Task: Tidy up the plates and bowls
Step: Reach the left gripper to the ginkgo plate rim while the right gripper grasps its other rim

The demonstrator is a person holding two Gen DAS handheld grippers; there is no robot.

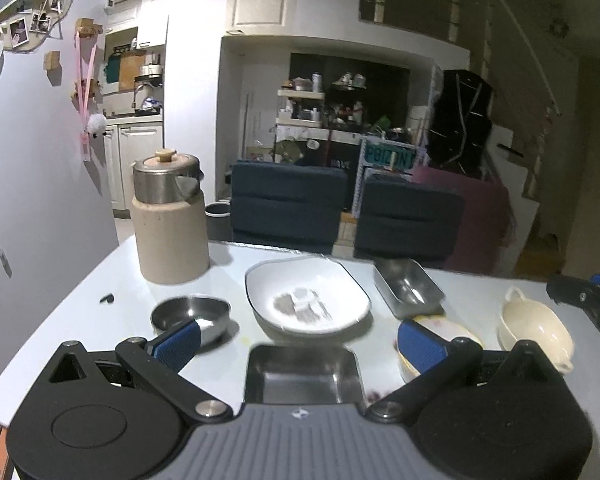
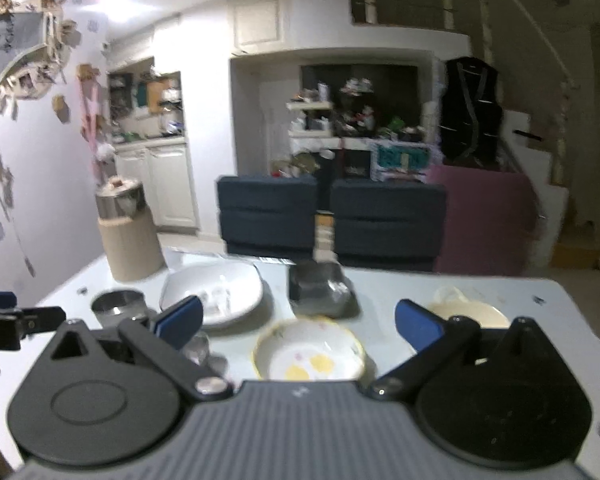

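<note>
A: Where do we stand with the plates and bowls?

B: By our reading, at the very start. Nothing looks stacked yet. Our left gripper (image 1: 298, 342) hangs over the near edge of the white table (image 1: 72, 320) with its jaws spread wide and empty, and the square steel tray (image 1: 302, 372) sits right between the blue fingers.

A: And the right one?

B: The right gripper (image 2: 298, 322) is just as wide and holds nothing. The floral bowl (image 2: 310, 354) lies between its fingers, close in front.

A: What else do we have to sort?

B: The white plate (image 1: 308, 296) in the middle, a round steel bowl (image 1: 190, 316) to its left, a second steel tray (image 1: 408, 286) behind it on the right, and a cream handled bowl (image 1: 534, 328) at the far right. All lie apart from one another.

A: So the next move?

B: We'd guess a descent onto a rim. The steel walls are thin and slick, so we need a square pinch on one edge.

A: And the room?

B: A tall beige canister with a steel lid (image 1: 168, 216) stands at the table's far left, two dark blue chairs (image 1: 288, 204) behind, a cluttered shelf alcove beyond; the right view is blurred
</note>
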